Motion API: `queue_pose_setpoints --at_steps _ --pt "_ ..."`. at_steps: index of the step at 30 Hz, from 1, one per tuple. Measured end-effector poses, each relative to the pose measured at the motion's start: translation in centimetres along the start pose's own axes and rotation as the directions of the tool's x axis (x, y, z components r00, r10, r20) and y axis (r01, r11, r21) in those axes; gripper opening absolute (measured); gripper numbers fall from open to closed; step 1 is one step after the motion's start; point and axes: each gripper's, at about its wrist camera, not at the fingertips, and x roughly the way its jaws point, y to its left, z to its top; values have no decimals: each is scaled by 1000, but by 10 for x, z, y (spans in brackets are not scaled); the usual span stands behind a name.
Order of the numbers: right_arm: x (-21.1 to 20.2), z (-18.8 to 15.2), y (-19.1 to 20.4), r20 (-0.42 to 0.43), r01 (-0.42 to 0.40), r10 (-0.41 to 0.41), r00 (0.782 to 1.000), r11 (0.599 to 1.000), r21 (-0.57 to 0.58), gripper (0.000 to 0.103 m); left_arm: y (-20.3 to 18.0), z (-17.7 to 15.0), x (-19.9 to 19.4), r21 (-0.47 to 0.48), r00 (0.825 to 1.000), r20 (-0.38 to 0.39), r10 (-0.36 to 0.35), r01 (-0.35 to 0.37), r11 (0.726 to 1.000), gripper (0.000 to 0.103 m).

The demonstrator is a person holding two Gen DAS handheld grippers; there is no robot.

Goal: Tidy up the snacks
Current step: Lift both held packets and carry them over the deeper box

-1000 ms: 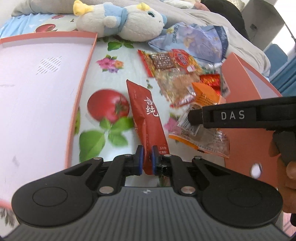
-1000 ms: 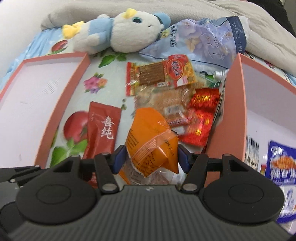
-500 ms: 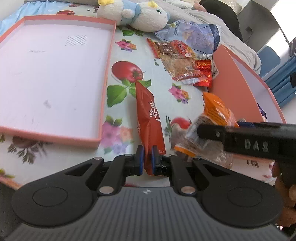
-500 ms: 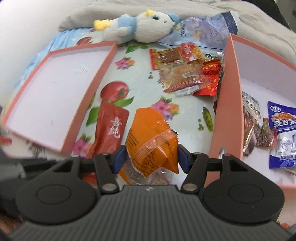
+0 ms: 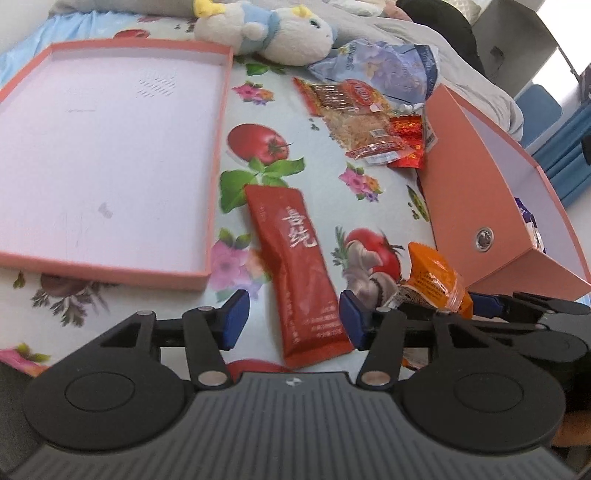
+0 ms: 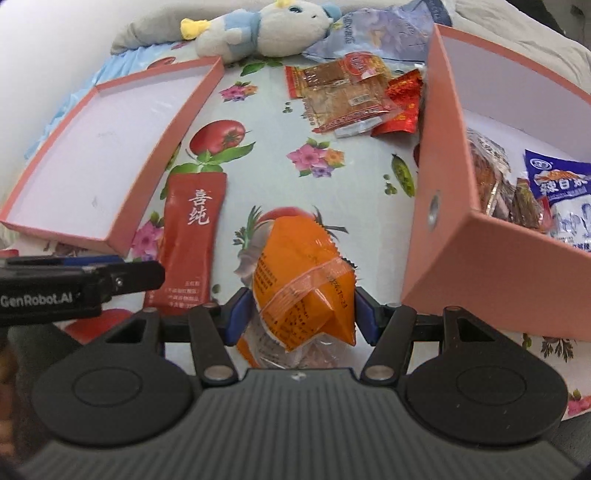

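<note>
The red sachet [image 5: 299, 273] lies flat on the flowered bedsheet [image 5: 325, 192], its long axis running away from the left gripper [image 5: 290, 319], far end tipped a little toward the shallow pink tray [image 5: 110, 147] on that side. The left claw's jaws are opening, and the sachet's near end sits between the blue pads [image 5: 234, 319] without either one pressing it. Beside it, the right gripper [image 6: 299, 314] is clamped on an orange snack pack [image 6: 303, 273], pads squeezing both sides; the pack stands tilted, its crimped end pointing up and away, held above the sheet between the sachet and the tall pink box [image 6: 491, 273]. Inside that box are a blue-and-white packet [image 6: 561, 192] and some brown snack wrappers [image 6: 491, 173]. Further back a small heap of snacks [image 5: 369, 122] rests against the box's outer wall, with a tissue pack [image 5: 388, 70] and a plush toy [image 5: 273, 33] behind it. A grey blanket [image 5: 461, 66] bunches along the far edge of the bed.
</note>
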Motion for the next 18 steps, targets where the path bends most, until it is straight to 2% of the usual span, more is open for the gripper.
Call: queue_pose_setpoints --at_steps 6,12,18 --pt "-7 -6 -16 21 28 -29 999 999 31 62 -18 9 21 30 999 -14 43 -43 999 69" --pt "-12 -15 -31 19 20 -21 1000 998 52 62 -32 13 42 67 995 -21 94 -93 993 70" --pt "-10 -17 -39 17 -1 0 1000 997 75 62 -44 12 54 130 984 -3 176 -174 976 70"
